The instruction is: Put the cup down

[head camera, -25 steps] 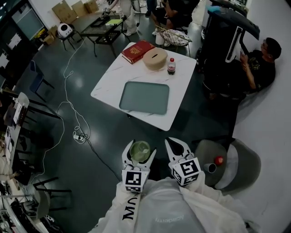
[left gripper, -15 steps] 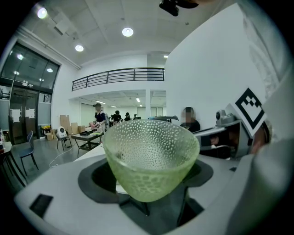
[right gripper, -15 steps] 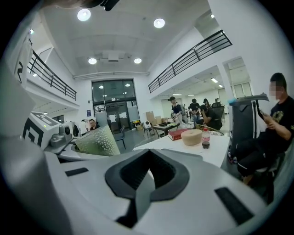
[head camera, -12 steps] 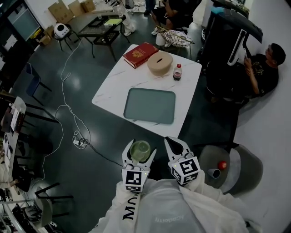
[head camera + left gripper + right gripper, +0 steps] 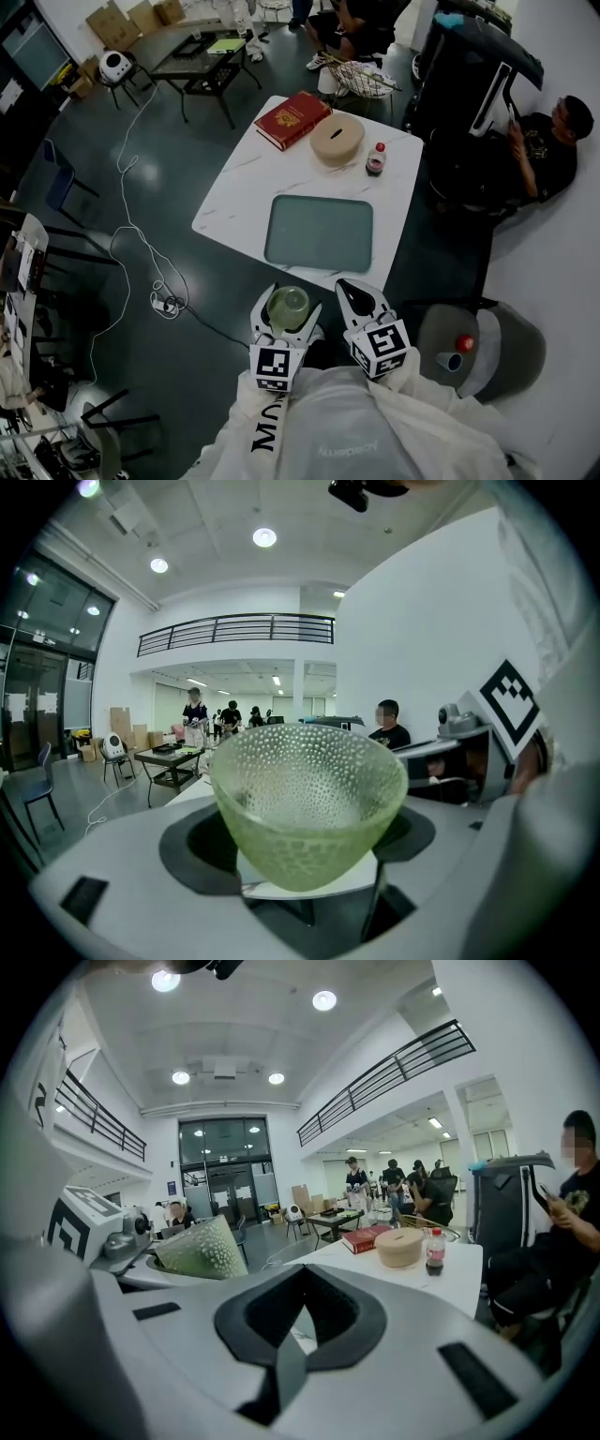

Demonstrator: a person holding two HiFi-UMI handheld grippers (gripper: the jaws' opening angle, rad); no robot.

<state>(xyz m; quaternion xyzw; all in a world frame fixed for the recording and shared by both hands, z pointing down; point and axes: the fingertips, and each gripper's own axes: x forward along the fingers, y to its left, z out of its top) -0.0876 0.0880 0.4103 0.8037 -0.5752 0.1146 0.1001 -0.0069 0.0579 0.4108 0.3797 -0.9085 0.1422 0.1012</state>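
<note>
The cup [image 5: 300, 803] is held by the left gripper [image 5: 287, 302], with one jaw pressed on each side of it. The jaws are spread just as wide as the cup. The cup is made of pale green glass that can be seen through. Its whole outside is covered in tiny round bumps. It is wide at the top and narrow at the bottom, and it is kept upright. Nothing can be seen inside it.

The cup is carried in the air over the dark floor [image 5: 178, 234], close in front of the person's body. It is not set on anything. The white table [image 5: 244, 187] is seen a little way ahead, with a grey-green tray [image 5: 319, 232] laid on its near side. A red book [image 5: 292, 119], a round tan box [image 5: 337, 139] and a small bottle [image 5: 376, 159] are placed at its far side.

The right gripper [image 5: 350, 287] is held just beside the left one. Its jaws are closed together at the tips and nothing is held between them
</note>
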